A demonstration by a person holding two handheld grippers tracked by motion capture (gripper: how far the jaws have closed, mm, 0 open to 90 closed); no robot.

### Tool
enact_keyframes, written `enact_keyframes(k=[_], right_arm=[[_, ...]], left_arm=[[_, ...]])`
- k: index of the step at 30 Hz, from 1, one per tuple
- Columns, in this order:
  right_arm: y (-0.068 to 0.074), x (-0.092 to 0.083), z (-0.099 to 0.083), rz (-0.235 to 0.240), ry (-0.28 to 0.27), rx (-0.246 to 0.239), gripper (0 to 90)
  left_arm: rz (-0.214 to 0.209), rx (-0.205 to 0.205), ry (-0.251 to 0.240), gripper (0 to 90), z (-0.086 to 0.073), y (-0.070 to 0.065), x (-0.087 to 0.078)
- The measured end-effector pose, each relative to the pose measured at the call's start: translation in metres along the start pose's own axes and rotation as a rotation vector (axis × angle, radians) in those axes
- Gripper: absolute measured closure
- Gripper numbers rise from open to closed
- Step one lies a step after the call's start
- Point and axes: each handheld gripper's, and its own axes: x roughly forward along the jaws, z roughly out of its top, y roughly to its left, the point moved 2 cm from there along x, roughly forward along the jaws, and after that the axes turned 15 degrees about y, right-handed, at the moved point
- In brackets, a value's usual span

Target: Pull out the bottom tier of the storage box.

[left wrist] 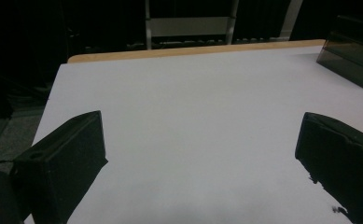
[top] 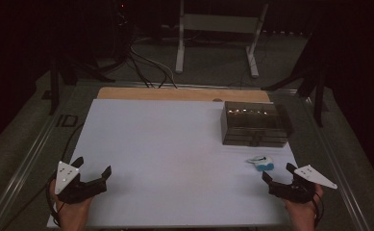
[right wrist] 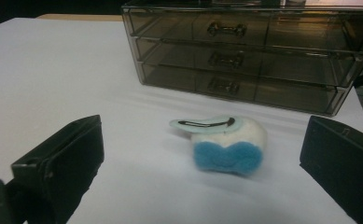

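- The left hand-held gripper rests at the near left corner of the white surface, held from below by the person's left hand.
- Its 2 black jaws stand wide apart with nothing but bare white surface between them, as the left gripper view confirms.
- The right hand-held gripper sits at the near right edge of the surface, gripped by the right hand; its jaws are also spread wide and hold nothing.
- Just ahead of the right hand-held gripper lies a small blue and white item, apart from both jaws and resting on the surface.
- It looks like a soft felt hair clip on a pale card, though the dim light makes that hard to confirm.
- Behind the item, near but not touching, stands a smoky transparent drawer box with 3 tiers of drawers, all pushed in.
- In the high view the drawer box sits toward the far right of the surface, with the item between it and the right hand-held gripper.
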Motion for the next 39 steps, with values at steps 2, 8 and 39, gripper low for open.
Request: enact_keyframes(k=[2,8,39], right_arm=[[0.0,0.001,0.001,-0.003,0.002,0.005,0.0],[0.001,0.005,0.005,-0.009,0.003,0.008,0.0],[0.005,0.024,0.041,-0.035,-0.002,0.014,0.0]], left_arm=[[-0.001,-0.001,0.0,3.3,0.0,0.0,0.0],[0.0,-0.003,0.001,3.2,-0.001,-0.001,0.001],[0.0,-0.025,-0.003,3.3,-0.004,0.002,0.0]])
